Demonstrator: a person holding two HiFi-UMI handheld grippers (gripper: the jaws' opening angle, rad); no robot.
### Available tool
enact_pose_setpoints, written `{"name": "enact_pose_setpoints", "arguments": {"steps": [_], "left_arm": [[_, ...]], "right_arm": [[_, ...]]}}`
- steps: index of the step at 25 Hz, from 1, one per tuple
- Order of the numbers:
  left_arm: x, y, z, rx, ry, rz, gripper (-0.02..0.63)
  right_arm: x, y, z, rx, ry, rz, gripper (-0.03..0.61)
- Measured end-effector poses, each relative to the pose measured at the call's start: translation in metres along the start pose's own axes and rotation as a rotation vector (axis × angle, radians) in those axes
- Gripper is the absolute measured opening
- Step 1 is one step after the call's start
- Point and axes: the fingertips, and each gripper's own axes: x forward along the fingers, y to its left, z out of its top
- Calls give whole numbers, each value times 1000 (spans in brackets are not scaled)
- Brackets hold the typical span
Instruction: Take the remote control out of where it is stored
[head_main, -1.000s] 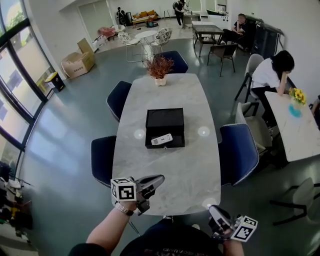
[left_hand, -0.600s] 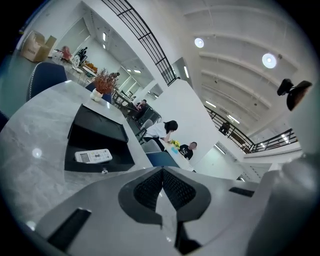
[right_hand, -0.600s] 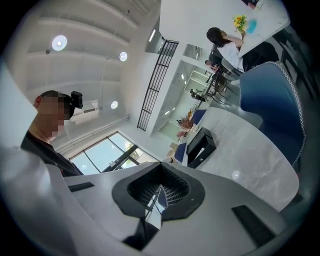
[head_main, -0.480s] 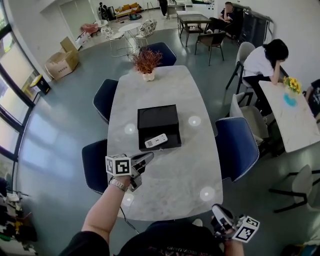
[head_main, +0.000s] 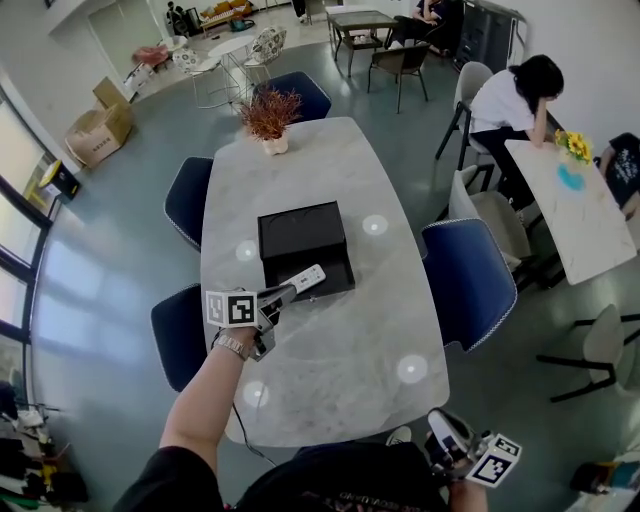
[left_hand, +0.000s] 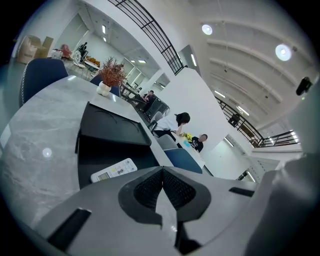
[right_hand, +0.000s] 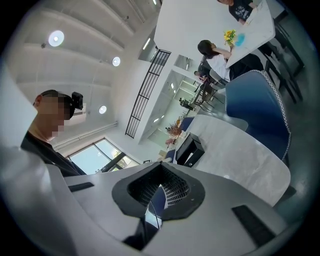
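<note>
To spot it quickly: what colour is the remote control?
The remote control is white. It shows best in the left gripper view.

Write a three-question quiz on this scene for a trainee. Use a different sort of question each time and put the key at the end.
1. Multiple choice: where does the remote control lie?
A) in the open front compartment of the black box
B) beside the potted plant
C) on a blue chair
2. True or false: the left gripper is shut on the remote control.
3. Short answer: which is nearer the black box, the left gripper or the right gripper?

Key
1. A.
2. False. Its jaws are together with nothing between them, and the remote control lies ahead of them.
3. The left gripper.
</note>
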Motion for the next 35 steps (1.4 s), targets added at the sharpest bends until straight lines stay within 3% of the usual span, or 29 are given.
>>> {"name": "enact_pose_setpoints", "arguments": {"steps": [3,7,12,18,20,35], "left_arm": [[5,16,7,24,35,26,9],[18,40,12,123,151,69,9],[39,53,12,184,275,22,9],[56,76,0,351,504,83,17],[61,81,-3,386,557,96,66],[79,102,-22,547,736,156,151]], "right_arm": [[1,0,-2,8,-8,-13,9],[3,-3,-6,21,-8,-37,9],[2,-6,-9,26,-15,-67,9],[3,-5,-8,39,-32,-95,9],[2,-6,-8,43,-37,-103,9],[-1,-9,-13,61,-64,-135,9]]}}
